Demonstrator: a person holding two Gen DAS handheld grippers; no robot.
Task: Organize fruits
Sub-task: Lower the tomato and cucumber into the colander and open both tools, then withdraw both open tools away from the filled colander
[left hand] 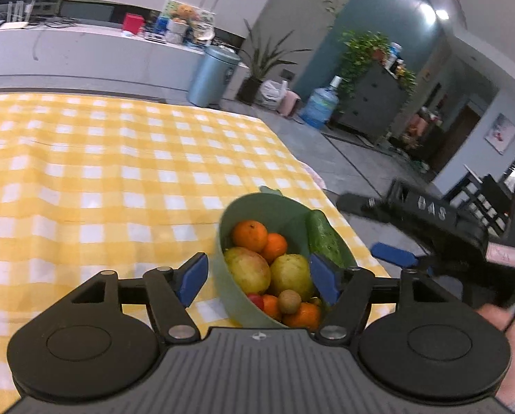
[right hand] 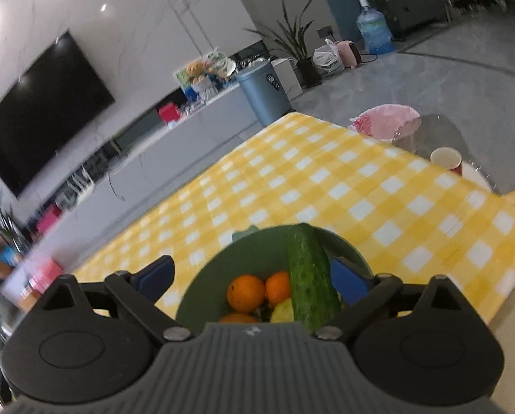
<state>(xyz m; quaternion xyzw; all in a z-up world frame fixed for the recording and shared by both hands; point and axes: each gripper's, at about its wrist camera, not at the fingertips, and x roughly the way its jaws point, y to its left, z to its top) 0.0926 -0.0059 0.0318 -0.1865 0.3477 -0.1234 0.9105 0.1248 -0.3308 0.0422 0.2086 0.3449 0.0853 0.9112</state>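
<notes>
Yellow checked tablecloth (left hand: 102, 172) (bin (left hand: 212, 74) beyond)

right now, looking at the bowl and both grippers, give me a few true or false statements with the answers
1. The green plastic bowl stands on the yellow and white checked tablecloth. True.
2. The long green cucumber lies on the cloth beside the bowl. False: it leans inside the bowl, over the rim.
3. Two round oranges sit in the bowl. True.
4. The left gripper is clamped on a fruit. False: its jaws are open, holding nothing.
5. The right gripper holds the cucumber. False: its jaws are open.
</notes>
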